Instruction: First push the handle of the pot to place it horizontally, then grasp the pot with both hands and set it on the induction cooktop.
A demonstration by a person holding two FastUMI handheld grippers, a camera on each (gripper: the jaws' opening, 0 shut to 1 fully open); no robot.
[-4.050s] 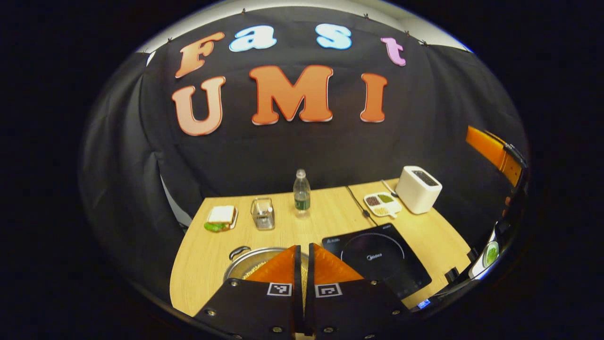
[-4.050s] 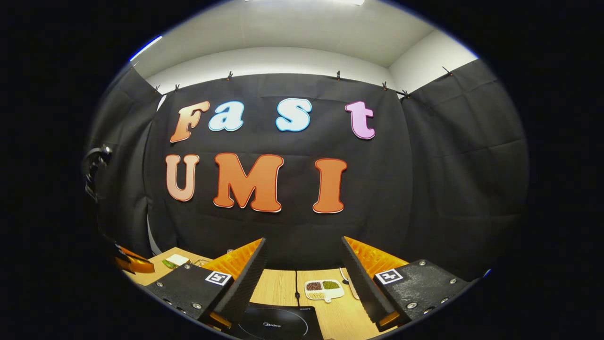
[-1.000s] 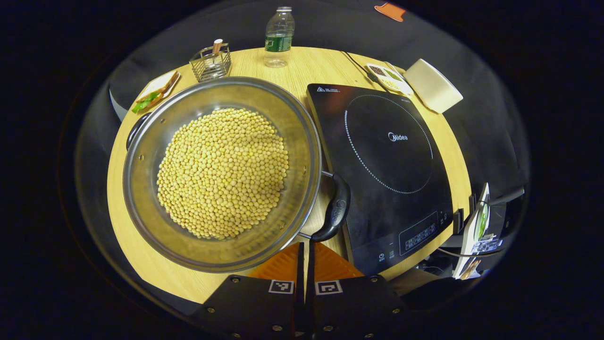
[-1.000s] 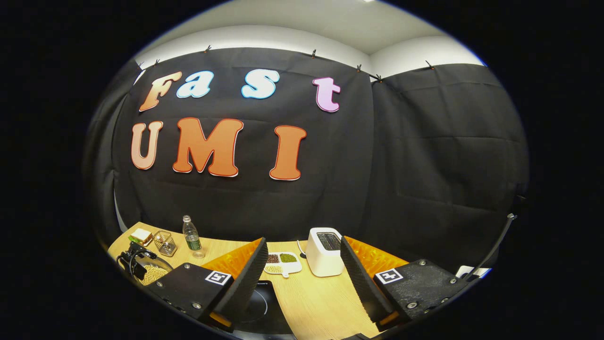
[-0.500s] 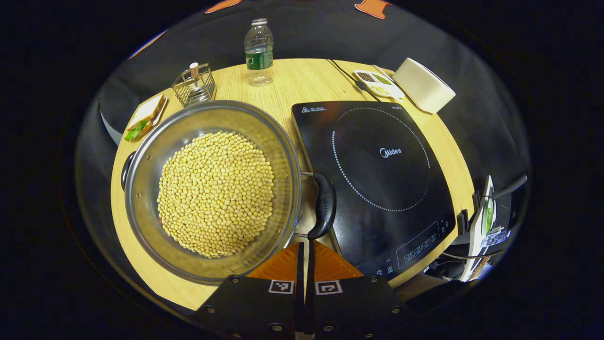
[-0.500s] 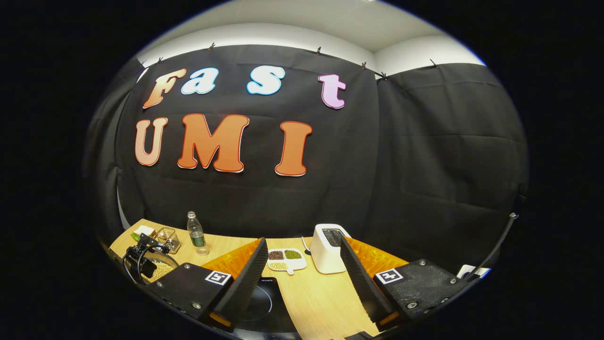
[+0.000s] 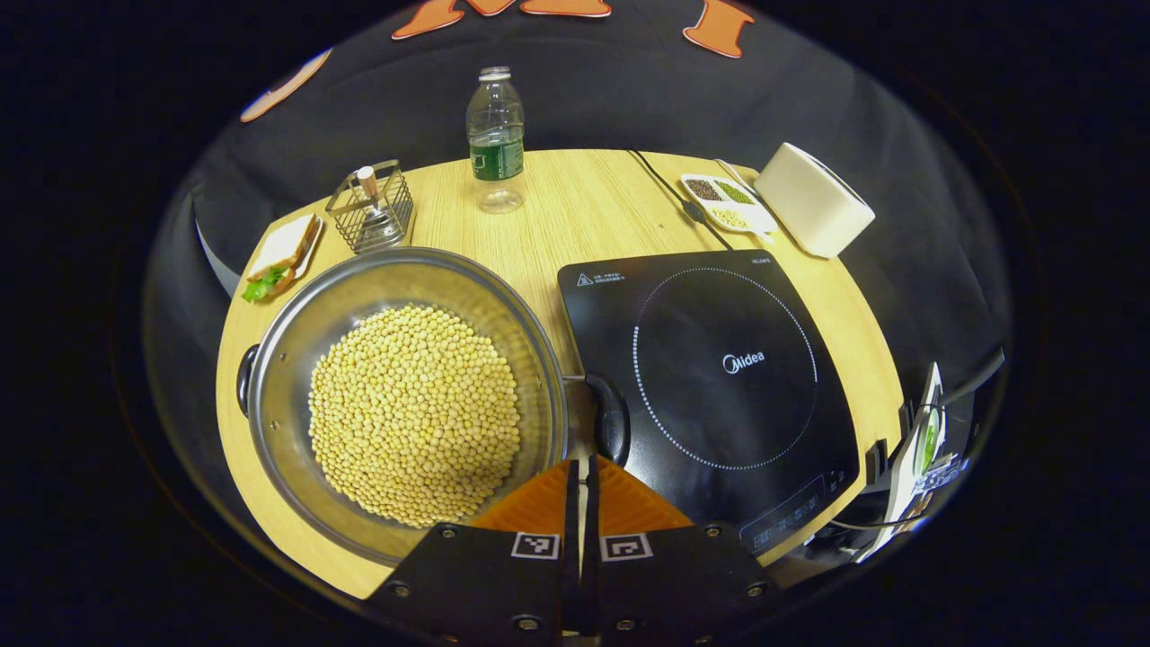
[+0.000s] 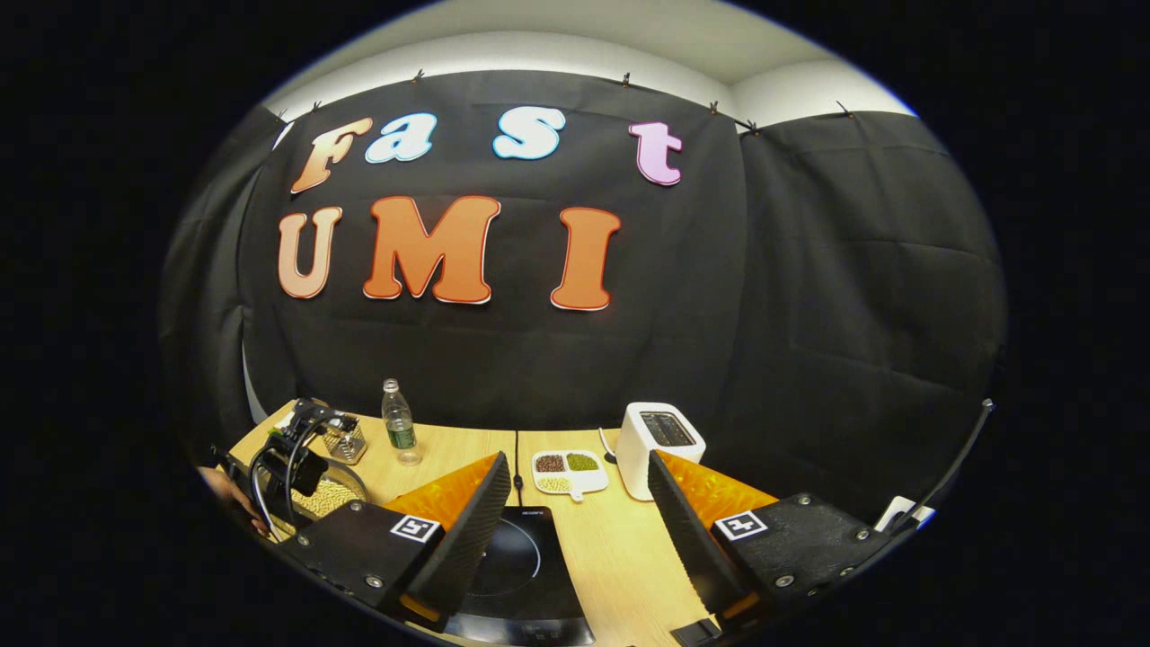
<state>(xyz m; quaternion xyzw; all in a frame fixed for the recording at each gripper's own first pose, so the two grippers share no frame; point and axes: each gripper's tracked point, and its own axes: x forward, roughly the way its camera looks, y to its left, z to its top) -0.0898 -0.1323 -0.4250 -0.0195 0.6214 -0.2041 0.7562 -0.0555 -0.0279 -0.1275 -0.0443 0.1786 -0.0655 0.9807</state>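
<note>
We see the steel pot (image 7: 404,395), filled with yellow beans (image 7: 415,413), on the table (image 7: 575,207) just left of the cooktop (image 7: 719,377), its black handle (image 7: 612,418) touching the cooktop's edge. Our left gripper (image 7: 581,490) hovers near that handle, jaws closed on nothing; our right gripper (image 8: 575,512) hangs wide open, empty.

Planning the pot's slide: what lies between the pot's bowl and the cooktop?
In the left gripper view, only the pot's near handle, overlapping the cooktop edge.

The pot (image 7: 296,359) is shiny silver steel, filled with pale yellow beans (image 7: 415,413), and has black handles (image 7: 614,418). The induction cooktop (image 7: 719,377) is glossy black with a white dotted ring. The tabletop (image 7: 575,207) is light wood grain. The toaster (image 7: 813,211) is cream. The clear bottle (image 7: 496,139) carries a green label. A white dish (image 7: 726,202) holds brown, green and yellow grains.
</note>
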